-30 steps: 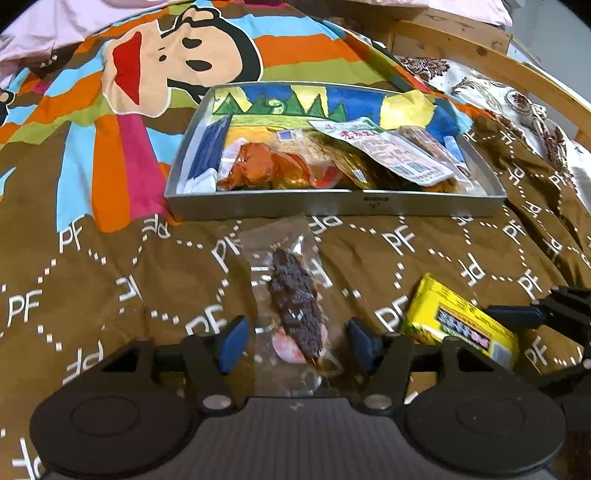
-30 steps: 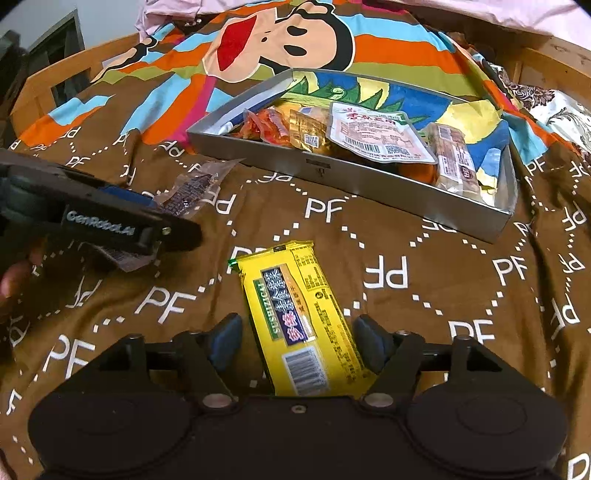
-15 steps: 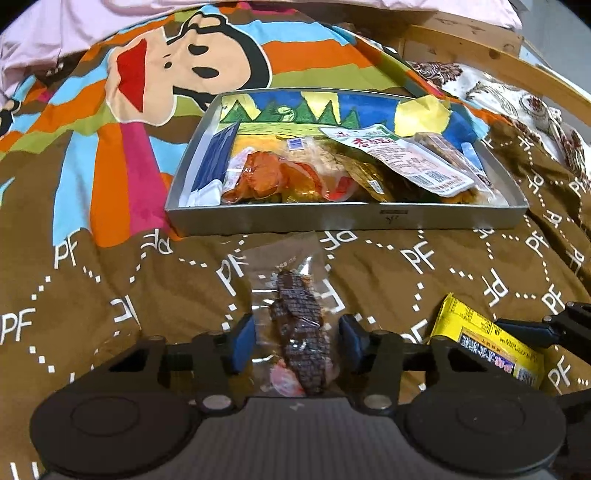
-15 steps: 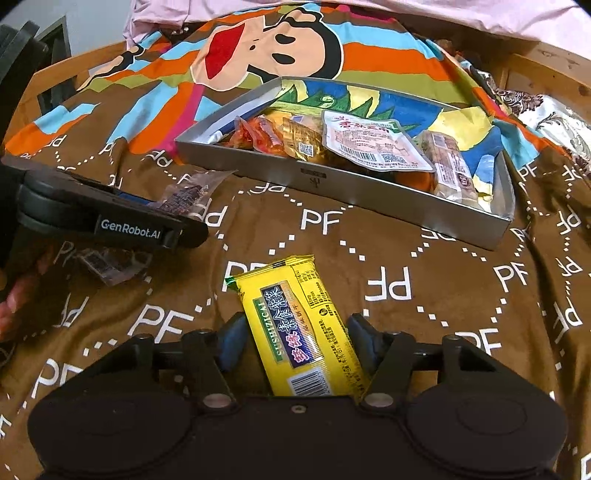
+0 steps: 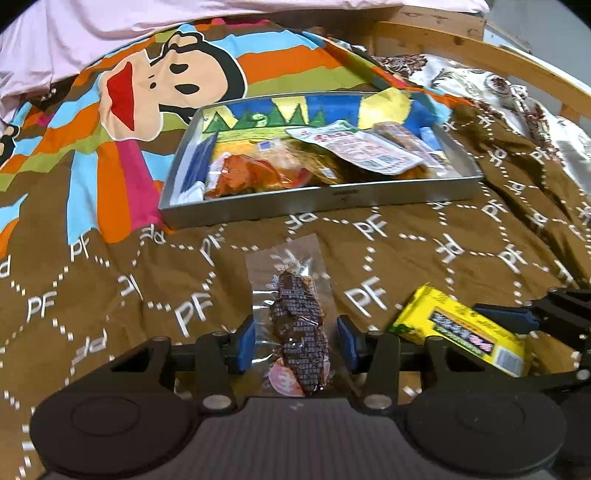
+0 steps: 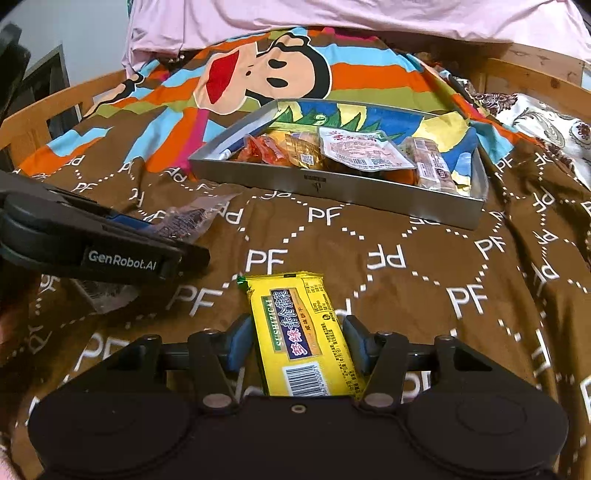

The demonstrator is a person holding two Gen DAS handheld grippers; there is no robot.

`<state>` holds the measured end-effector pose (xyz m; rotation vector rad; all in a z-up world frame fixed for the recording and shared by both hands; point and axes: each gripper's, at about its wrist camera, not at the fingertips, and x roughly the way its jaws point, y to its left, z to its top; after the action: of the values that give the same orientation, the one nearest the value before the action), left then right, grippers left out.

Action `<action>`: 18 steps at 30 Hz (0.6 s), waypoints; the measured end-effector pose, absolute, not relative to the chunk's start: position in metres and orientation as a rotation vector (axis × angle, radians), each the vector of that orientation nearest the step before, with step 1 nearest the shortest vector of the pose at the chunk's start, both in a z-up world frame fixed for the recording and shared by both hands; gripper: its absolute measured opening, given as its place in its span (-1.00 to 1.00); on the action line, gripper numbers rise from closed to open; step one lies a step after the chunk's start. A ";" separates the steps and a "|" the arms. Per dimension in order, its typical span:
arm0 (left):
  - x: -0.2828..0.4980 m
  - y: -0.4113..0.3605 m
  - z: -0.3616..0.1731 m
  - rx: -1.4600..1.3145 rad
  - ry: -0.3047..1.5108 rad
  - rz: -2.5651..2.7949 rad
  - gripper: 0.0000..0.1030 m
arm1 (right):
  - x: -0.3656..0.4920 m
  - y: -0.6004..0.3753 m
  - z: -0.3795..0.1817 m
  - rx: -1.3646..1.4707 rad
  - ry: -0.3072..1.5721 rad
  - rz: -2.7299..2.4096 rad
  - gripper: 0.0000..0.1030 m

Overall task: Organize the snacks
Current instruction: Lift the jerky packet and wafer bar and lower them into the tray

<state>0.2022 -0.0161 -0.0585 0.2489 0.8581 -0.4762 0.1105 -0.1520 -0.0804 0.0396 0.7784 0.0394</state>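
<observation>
Left gripper (image 5: 295, 341): clenched on clear packet (image 5: 295, 317) of dark snack, above bedspread (image 5: 406, 258). Right gripper (image 6: 299, 343): just closing, grasping yellow pack (image 6: 301, 332). Best lifted clear over tray (image 6: 332, 184) wall before release

A bed spread with a brown "PF"-patterned quilt (image 6: 406, 295) bearing a striped cartoon monkey print carries a shallow grey metal tray (image 6: 332, 184) of wrapped snacks, with a pink sheet (image 6: 332, 18) and what looks like a white floral cloth (image 6: 546, 122) at its far edge.
</observation>
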 end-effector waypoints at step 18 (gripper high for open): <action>0.206 0.000 -0.024 0.070 0.669 -0.417 -0.05 | 0.105 -0.164 -0.053 0.021 0.565 -0.055 0.06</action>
<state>0.2061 0.0000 -0.0243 0.0702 0.6689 -0.4173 0.1051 -0.1637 -0.0527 0.0214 0.5647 -0.0555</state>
